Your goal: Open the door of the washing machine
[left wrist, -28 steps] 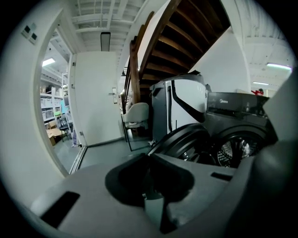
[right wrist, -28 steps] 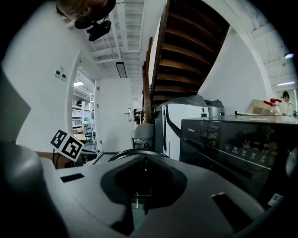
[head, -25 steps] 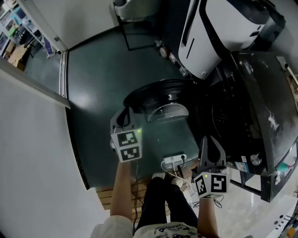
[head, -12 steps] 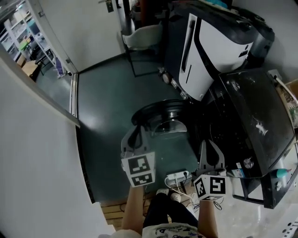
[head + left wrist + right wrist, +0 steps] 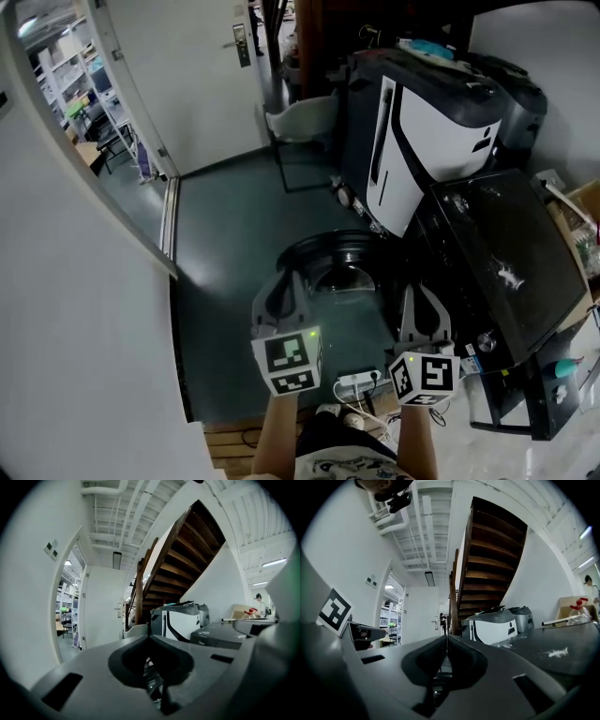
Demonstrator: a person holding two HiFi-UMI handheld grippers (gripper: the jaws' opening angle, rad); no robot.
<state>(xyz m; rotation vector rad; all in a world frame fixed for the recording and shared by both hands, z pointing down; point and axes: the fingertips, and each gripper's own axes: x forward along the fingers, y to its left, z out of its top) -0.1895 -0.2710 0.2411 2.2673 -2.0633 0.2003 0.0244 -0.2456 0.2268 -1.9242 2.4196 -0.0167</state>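
Note:
The washing machine (image 5: 506, 258) is black-topped and stands at the right of the head view. Its round glass door (image 5: 330, 261) hangs swung out over the green floor, leaving the dark drum mouth (image 5: 441, 253) exposed. My left gripper (image 5: 286, 286) hovers in front of the door, shut and empty, touching nothing. To its right my right gripper (image 5: 419, 302) is also shut and empty, raised near the machine's front. In the left gripper view the left gripper (image 5: 149, 638) points level into the room, as does the right gripper (image 5: 446, 640) in its own view.
A large white-and-black machine (image 5: 422, 122) stands behind the washer, with a chair (image 5: 305, 122) beside it. A power strip (image 5: 359, 382) with cables lies on the floor by my feet. A glass partition (image 5: 103, 122) runs along the left. A wooden staircase (image 5: 187, 559) rises behind.
Both grippers have risen, the left one more and a little rightward, and now point nearly level. The head view has tilted up to show more of the room. The door has not moved.

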